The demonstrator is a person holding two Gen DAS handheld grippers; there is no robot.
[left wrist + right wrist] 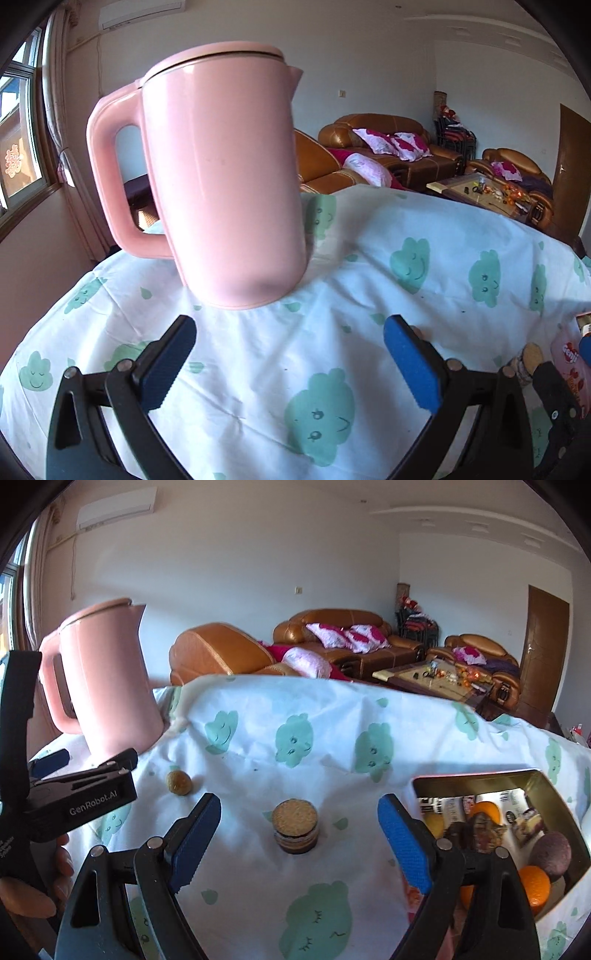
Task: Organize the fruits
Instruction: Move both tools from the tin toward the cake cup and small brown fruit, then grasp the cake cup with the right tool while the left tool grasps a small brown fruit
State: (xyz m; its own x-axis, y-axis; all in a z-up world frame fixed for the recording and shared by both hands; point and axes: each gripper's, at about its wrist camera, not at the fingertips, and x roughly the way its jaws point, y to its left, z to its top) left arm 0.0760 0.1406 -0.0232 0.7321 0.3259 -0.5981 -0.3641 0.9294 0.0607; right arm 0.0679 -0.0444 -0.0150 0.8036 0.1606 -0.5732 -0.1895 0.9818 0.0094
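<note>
A gold tin box (554, 794) sits at the right of the table and holds an orange (533, 886), a dark purple fruit (550, 853), another orange piece (487, 808) and packets. A small brownish round fruit (179, 782) lies on the cloth to the left. A round stack of biscuits (295, 825) stands between the fingers of my right gripper (299, 830), which is open and empty. My left gripper (290, 350) is open and empty, just in front of a pink kettle (221, 177). The left gripper's body (81, 794) shows at the left of the right wrist view.
The table wears a white cloth with green cloud faces (295, 738). The pink kettle (107, 686) stands at the far left. The biscuit stack (530, 360) and the box's edge (583, 325) show at the right of the left wrist view. Brown sofas (332, 642) stand behind.
</note>
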